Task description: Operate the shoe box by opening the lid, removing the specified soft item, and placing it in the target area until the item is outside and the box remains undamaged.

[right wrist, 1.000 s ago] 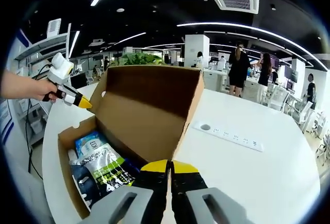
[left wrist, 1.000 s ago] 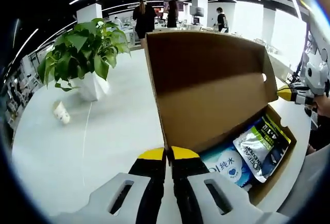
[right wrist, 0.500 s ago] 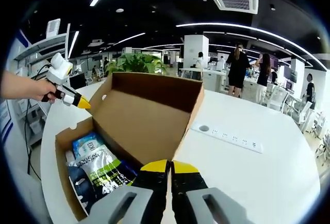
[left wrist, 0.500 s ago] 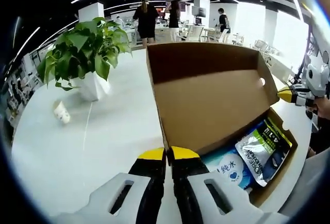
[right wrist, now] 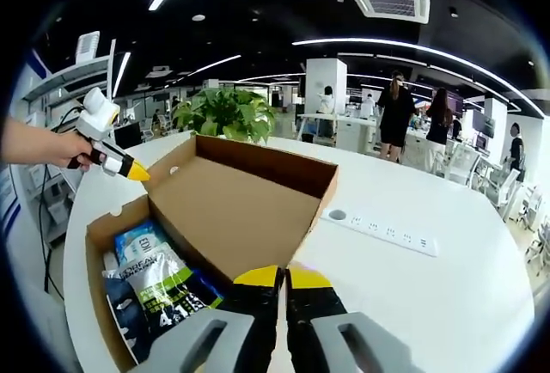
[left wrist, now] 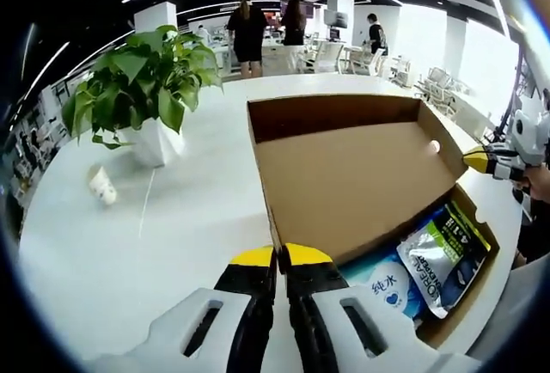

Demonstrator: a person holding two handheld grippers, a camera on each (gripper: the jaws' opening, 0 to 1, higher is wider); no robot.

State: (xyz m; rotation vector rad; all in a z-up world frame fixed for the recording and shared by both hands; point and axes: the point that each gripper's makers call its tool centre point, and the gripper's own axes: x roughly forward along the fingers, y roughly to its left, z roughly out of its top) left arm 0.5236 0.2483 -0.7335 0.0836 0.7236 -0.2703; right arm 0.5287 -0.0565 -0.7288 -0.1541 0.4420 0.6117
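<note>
Jaws clenched on both grippers, pinching nothing visible. In the left gripper view, small paper cup [left wrist: 102,187] lay on its side near the white round table's [left wrist: 172,244] left edge, green potted plant in white faceted pot [left wrist: 142,98] behind it. Left gripper [left wrist: 280,257] sat at the near corner of the brown cardboard shoe box [left wrist: 352,180], lid tilted back low. Blue-white soft pack [left wrist: 388,283] and silver-green pouch [left wrist: 443,248] lay inside the box, beside the lid hinge. In the right gripper view, right gripper [right wrist: 279,277] sat at the lid's edge; white power strip [right wrist: 378,229] lay right of the box.
</note>
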